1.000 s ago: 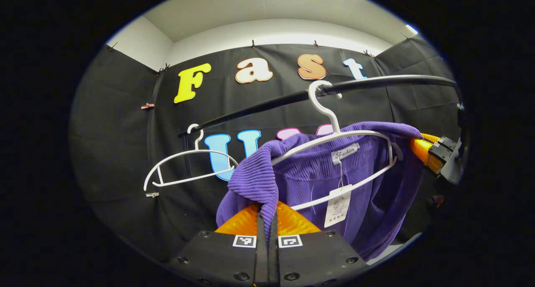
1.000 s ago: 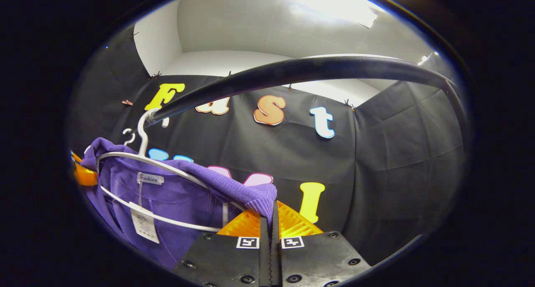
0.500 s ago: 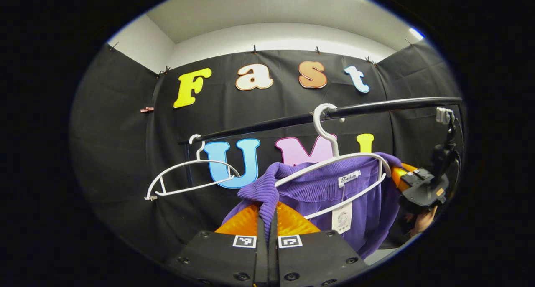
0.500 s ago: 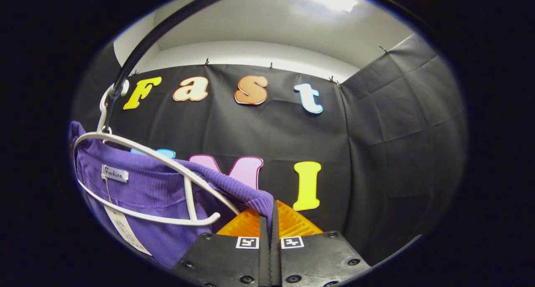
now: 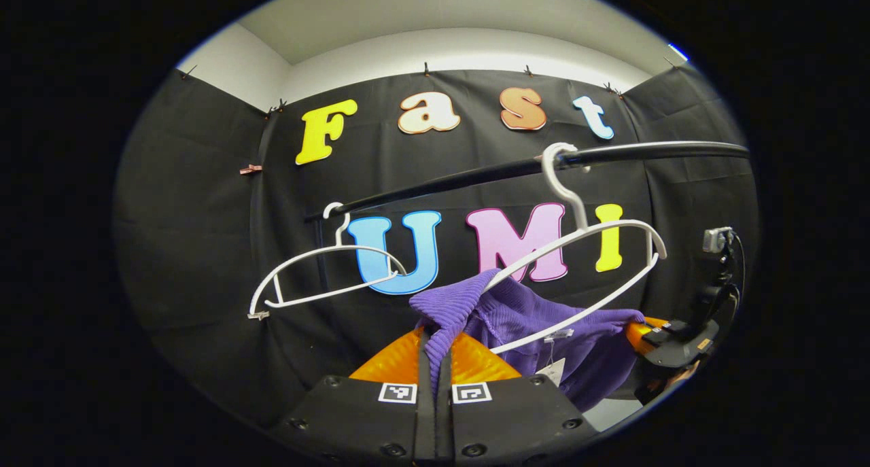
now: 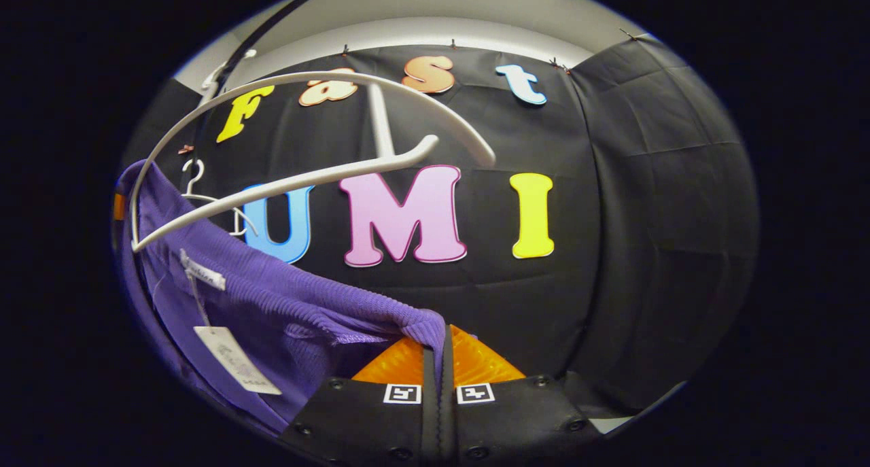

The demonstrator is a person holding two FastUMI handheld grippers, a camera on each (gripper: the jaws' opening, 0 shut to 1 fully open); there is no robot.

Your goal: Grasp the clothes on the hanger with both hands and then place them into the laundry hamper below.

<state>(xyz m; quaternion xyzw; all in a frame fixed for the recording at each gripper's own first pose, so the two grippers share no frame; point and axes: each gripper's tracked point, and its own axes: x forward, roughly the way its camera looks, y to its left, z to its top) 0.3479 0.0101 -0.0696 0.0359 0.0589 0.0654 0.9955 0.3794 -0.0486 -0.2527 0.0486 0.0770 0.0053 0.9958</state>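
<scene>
Second white hanger (image 5: 319,273) bare on black rail (image 5: 476,176); small clip (image 5: 251,169) on wall cloth.

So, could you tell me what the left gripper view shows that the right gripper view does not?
Left gripper view: the left tongs pinching one end of the purple sweater, with the right tongs far off at its other end. Right gripper view: the paper tag in full. Both: the sweater, the white hanger, the spare hanger and the black rail.
</scene>
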